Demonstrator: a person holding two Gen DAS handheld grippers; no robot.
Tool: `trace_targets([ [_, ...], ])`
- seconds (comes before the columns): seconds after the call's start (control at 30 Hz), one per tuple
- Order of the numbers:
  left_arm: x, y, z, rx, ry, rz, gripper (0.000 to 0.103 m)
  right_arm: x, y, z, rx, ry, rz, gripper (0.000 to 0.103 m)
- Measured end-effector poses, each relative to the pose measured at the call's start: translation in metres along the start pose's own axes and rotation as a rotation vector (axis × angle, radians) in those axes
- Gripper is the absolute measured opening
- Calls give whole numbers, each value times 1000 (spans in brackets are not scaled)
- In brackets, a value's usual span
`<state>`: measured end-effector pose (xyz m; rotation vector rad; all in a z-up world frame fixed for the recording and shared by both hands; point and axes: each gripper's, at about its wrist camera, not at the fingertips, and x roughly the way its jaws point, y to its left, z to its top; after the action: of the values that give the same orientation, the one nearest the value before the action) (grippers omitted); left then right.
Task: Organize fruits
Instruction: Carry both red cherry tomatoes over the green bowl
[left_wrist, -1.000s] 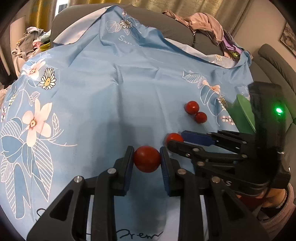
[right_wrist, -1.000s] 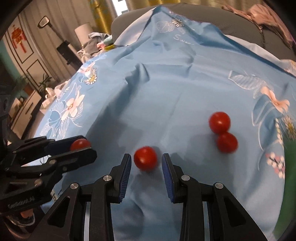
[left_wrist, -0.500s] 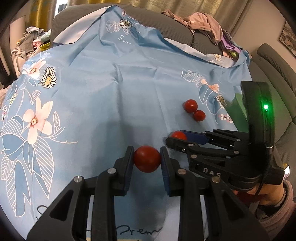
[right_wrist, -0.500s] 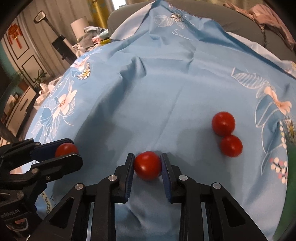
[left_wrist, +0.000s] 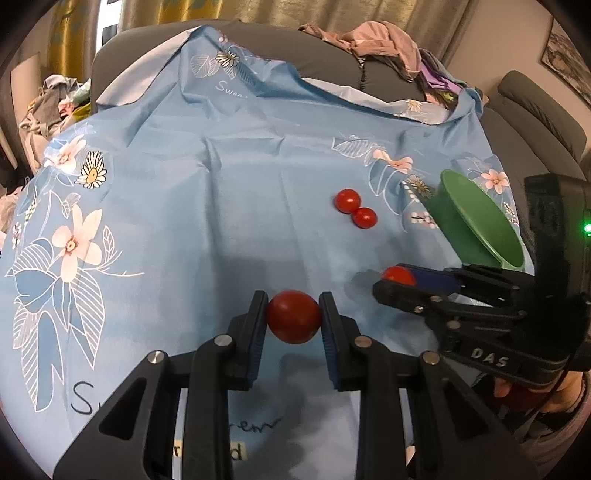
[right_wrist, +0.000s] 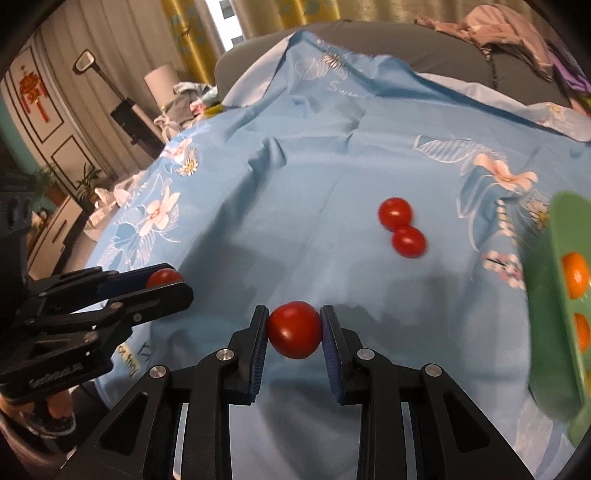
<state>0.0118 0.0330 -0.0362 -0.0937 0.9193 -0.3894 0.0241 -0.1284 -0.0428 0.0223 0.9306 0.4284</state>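
Observation:
My left gripper (left_wrist: 293, 317) is shut on a red cherry tomato (left_wrist: 293, 315), held just above the blue flowered cloth (left_wrist: 221, 206). My right gripper (right_wrist: 294, 330) is shut on a second cherry tomato (right_wrist: 294, 328), also lifted off the cloth. Each gripper shows in the other's view: the right gripper (left_wrist: 397, 282) at the right, the left gripper (right_wrist: 166, 282) at the left. Two more cherry tomatoes (left_wrist: 354, 208) lie touching each other on the cloth, further back and right. A green bowl (left_wrist: 476, 225) sits at the right edge; it holds orange fruits (right_wrist: 575, 275).
The cloth drapes over a grey sofa (left_wrist: 332, 70) with a heap of clothes (left_wrist: 380, 40) on its back. More clothing (left_wrist: 51, 99) is piled at the far left. A grey armchair (left_wrist: 535, 107) stands at the right. A person's hand (left_wrist: 517, 391) holds the right gripper.
The right gripper's jaws closed onto the tomato that lay between them, then lifted it and moved right toward the green bowl. The left gripper kept its tomato and rose slightly.

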Motion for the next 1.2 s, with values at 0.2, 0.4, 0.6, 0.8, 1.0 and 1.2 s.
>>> trace_targets([
  [0.2, -11, -15, -4, 26, -12, 2, 28, -26, -3, -6, 21, -48, 4, 30],
  [0.4, -20, -27, -5, 47, -18, 6, 28, -45, -6, -11, 39, -87, 3, 30],
  [0.6, -28, -38, -5, 70, -27, 8, 28, -60, -12, -15, 55, -122, 8, 30],
  [0.8, -30, -50, -3, 94, -29, 5, 28, -74, -20, -19, 72, -160, 6, 30],
  [1.0, -29, -64, 0, 127, -28, -1, 28, -86, -38, -24, 113, -188, -5, 30],
  [1.2, -24, -76, 5, 149, -20, -16, 28, -96, -58, -28, 162, -216, -25, 30],
])
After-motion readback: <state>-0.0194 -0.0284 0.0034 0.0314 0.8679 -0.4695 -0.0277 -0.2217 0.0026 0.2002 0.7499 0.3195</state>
